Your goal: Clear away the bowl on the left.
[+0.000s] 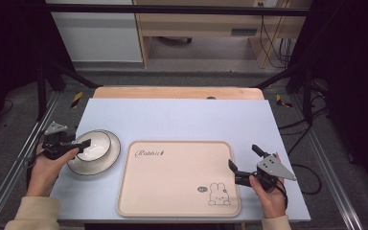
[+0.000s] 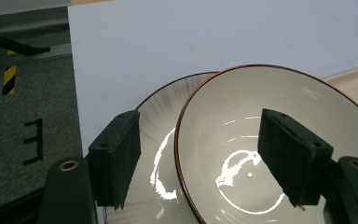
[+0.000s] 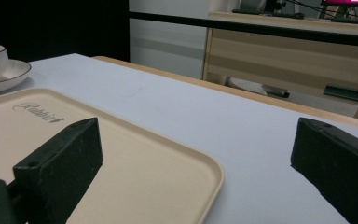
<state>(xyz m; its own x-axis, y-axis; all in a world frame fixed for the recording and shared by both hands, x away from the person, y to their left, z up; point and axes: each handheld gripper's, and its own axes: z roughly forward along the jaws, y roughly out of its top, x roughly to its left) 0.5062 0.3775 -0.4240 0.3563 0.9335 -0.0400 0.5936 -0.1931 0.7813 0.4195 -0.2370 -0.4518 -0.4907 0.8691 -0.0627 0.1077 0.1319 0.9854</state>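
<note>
The left tongs [image 1: 83,146] straddle the near rim of the bowl [image 1: 95,145], one jaw inside, one outside. In the left gripper view a gap shows between each pad and the wall, so the jaws are spread and not yet pinching. The bowl sits in the saucer [image 1: 111,154] at about nine o'clock on the bench [image 1: 182,117], just left of the tray [image 1: 177,179].

The right tongs [image 1: 243,157] hover spread and empty at the tray's three o'clock edge.

Risks, as judged:
- The glazed wall is thin and slick; a shallow bite on the rim could let the bowl slip or tilt on lifting.
- A one-sided hold leaves the bowl's weight hanging off the tongs, so it may swing and knock the saucer.
- The outer jaw stands close over the saucer and could catch or drag it.
</note>
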